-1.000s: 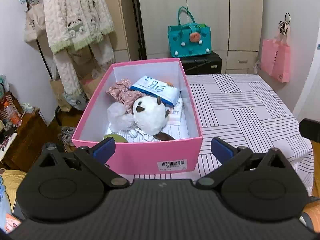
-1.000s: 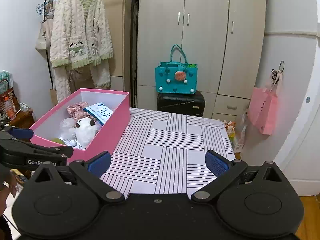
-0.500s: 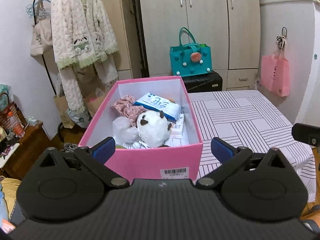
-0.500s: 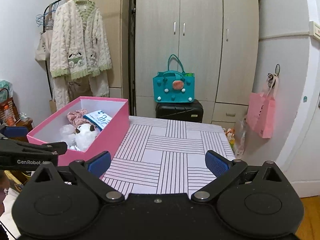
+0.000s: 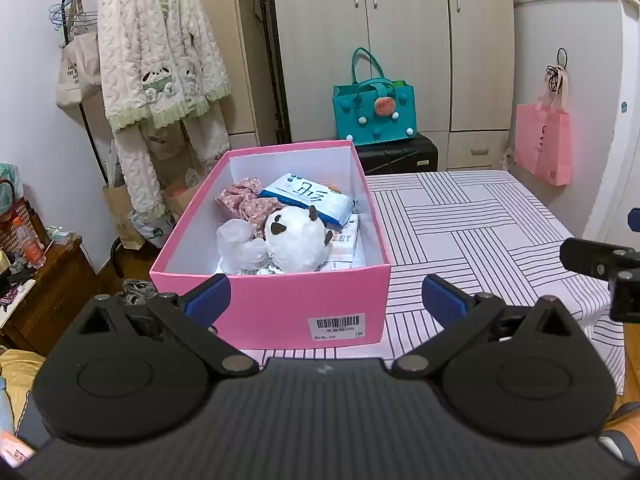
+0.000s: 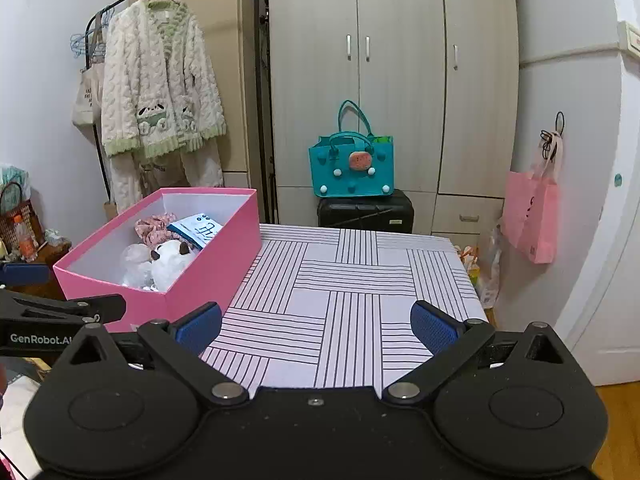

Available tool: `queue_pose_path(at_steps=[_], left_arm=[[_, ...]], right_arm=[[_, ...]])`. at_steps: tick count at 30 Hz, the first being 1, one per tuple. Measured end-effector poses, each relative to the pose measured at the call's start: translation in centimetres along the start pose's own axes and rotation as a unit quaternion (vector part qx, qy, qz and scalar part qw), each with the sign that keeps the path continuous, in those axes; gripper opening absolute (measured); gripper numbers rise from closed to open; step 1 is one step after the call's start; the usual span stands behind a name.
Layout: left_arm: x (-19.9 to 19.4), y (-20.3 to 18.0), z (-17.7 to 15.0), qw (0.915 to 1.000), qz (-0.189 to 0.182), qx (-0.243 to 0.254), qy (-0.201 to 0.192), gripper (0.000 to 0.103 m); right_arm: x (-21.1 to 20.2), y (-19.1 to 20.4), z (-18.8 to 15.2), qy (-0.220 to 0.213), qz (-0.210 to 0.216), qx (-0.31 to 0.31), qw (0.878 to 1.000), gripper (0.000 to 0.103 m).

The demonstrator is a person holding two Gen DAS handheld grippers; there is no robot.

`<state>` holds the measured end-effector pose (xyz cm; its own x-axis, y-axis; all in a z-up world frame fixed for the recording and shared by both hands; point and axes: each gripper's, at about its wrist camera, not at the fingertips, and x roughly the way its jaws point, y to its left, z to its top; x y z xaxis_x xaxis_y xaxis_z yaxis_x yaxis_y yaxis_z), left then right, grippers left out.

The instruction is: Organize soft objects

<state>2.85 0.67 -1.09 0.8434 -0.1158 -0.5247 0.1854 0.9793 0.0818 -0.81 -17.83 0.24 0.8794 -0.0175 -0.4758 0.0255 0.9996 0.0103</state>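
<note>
The left gripper point(image 5: 323, 295) hangs with its jaws spread wide and nothing between them, short of the near wall of the pink box point(image 5: 272, 308), which stands straight ahead of it at the left edge of the table point(image 5: 480, 216). The box sits lengthwise away from this tool, open side up, so its contents can be read from above without reaching in. Inside, ahead of the left finger, lies a translucent white bag or wrap point(image 5: 239, 244); its contents cannot be made out. Just beyond it is a pink floral cloth point(image 5: 248, 200), bunched rather than folded. Ahead and centre, a white plush toy point(image 5: 296, 240) with dark ears lies on flat paper packets, touching the bag and the cloth. Behind it a blue-and-white soft pack point(image 5: 308, 198) leans toward the right-hand wall. All the soft items visible are in the box; the striped cloth to the right of it bears nothing, which suggests the sorting is at or near its end. The right gripper point(image 6: 316, 326) is likewise released and empty, held over the near part of the table with the box ahead and to its left; from there it faces bare tablecloth. Both tools stand back from the box rather than over it, a posture consistent with checking the result, though that is a judgement only. Clothing on a rack and bags by the wardrobe lie well beyond either tool.
</note>
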Motion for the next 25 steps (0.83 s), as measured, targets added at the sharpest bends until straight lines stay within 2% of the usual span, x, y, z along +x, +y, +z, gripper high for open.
queue_pose_path(at_steps=[9, 17, 25], left_arm=[[-0.13, -0.53, -0.05, 0.9999, 0.005, 0.009, -0.004, 0.103], [0.17, -0.51, -0.13, 0.9998, 0.017, 0.011, -0.005, 0.103], [0.14, -0.33, -0.30, 0.9998, 0.013, 0.011, -0.011, 0.103]], right_arm=[[-0.58, -0.52, -0.56, -0.008, -0.026, 0.011, 1.000, 0.102], [-0.50, -0.60, -0.75, -0.004, -0.028, 0.011, 1.000, 0.102], [-0.23, -0.85, -1.00, -0.002, -0.037, 0.013, 0.999, 0.102]])
